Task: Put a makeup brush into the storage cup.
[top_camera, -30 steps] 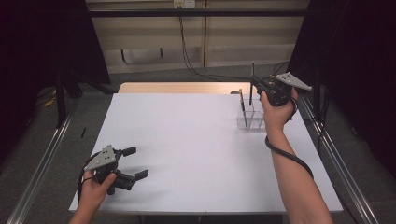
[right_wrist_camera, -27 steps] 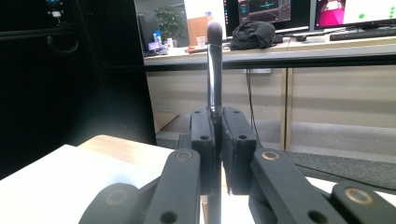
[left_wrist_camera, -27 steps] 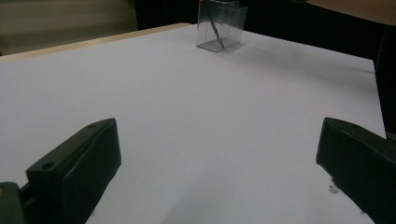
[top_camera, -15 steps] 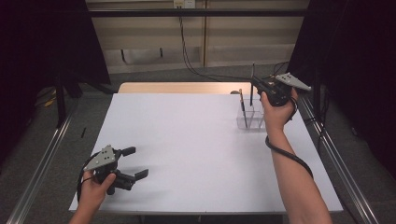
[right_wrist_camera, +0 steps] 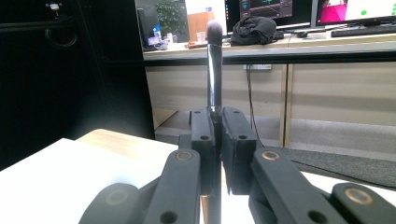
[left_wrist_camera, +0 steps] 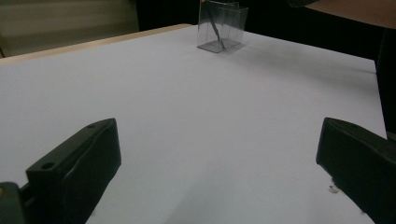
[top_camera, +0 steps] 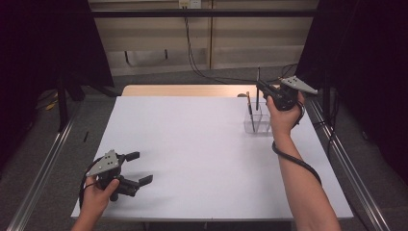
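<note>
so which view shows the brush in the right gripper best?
Right gripper view: the makeup brush stands upright, clamped between the right gripper jaws, bristles up. In the high view it is a thin dark stick above the clear holder.

White table, clear holder, seemingly silver-handled brush

Nothing has shifted over the last second. The right gripper, clamped on the upright makeup brush, hangs in the same spot above the clear holder at the far right of the worktop. The left gripper, jaws spread wide with nothing between them, sits unmoved at the near left corner. The second brush leaning in the holder has not stirred either.
</note>
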Demonstrator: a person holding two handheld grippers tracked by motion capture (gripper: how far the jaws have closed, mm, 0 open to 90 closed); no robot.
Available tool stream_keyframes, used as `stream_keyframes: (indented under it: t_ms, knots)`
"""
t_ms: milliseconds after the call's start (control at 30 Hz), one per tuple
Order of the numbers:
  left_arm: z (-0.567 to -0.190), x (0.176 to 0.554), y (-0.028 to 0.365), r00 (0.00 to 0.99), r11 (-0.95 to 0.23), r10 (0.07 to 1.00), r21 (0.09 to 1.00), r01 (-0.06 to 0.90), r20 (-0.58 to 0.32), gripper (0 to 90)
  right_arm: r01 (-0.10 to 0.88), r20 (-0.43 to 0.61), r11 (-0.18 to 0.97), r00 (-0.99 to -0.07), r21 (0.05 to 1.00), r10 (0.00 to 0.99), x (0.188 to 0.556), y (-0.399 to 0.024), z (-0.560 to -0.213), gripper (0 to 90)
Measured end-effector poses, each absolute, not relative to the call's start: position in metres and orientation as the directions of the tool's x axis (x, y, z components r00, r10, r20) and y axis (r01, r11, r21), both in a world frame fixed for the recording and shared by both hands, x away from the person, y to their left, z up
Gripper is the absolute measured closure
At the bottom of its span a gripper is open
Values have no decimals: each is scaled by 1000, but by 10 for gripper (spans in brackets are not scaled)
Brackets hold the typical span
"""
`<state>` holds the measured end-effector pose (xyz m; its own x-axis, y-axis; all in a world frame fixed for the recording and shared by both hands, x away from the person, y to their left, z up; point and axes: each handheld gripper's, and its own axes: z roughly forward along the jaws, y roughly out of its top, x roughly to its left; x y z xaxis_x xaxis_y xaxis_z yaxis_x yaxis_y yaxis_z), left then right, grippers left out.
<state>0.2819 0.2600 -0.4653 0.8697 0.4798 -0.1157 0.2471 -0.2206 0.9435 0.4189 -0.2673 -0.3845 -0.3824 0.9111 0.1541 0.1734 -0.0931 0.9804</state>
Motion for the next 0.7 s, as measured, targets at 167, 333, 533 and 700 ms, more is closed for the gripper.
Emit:
stream_keyframes:
  t_ms: [167,333,533,700]
  knots:
    - [-465,282,260,871,-221,478,944,245,-114,0,173,154,-93,-381,981,912,419,-267,-385,847]
    - [-465,282,260,870,-217,480,944,247,-117,0,177,155,-93,-381,980,911,419,-266,-386,847]
    - [-465,282,259,871,-222,478,944,246,-115,0,178,143,-78,-390,981,910,419,-264,-386,847]
    - [-465,282,260,871,-224,479,944,243,-111,0,180,138,-72,-386,981,912,419,-264,-387,847]
